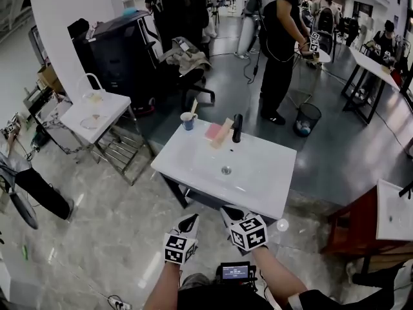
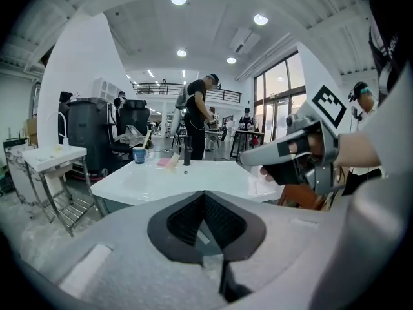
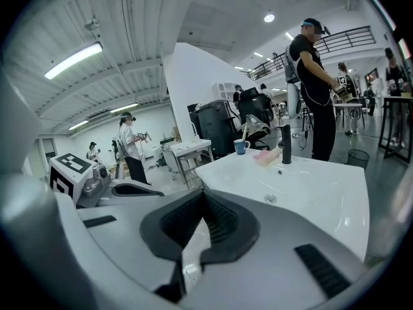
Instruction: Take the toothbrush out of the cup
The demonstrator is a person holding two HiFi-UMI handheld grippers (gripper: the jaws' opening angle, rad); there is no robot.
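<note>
A blue cup [image 1: 188, 121] stands at the far left corner of the white washbasin [image 1: 193, 166], with a pale toothbrush [image 1: 193, 106] sticking up out of it. The left gripper view also shows the cup [image 2: 139, 155] and toothbrush [image 2: 148, 139], far ahead; so does the right gripper view, with cup [image 3: 241, 147] and toothbrush [image 3: 244, 133]. My left gripper [image 1: 189, 223] and right gripper [image 1: 230, 213] hover side by side just short of the basin's near edge, well away from the cup. Both are shut and hold nothing.
On the basin stand a black faucet [image 1: 237, 128], a pink pad [image 1: 213, 132] and a wooden brush [image 1: 223, 133]. A white table [image 1: 97, 116] is at the left. A person [image 1: 279, 44] and a wire bin [image 1: 308, 118] are beyond the basin, a red-brown stand [image 1: 352, 228] at right.
</note>
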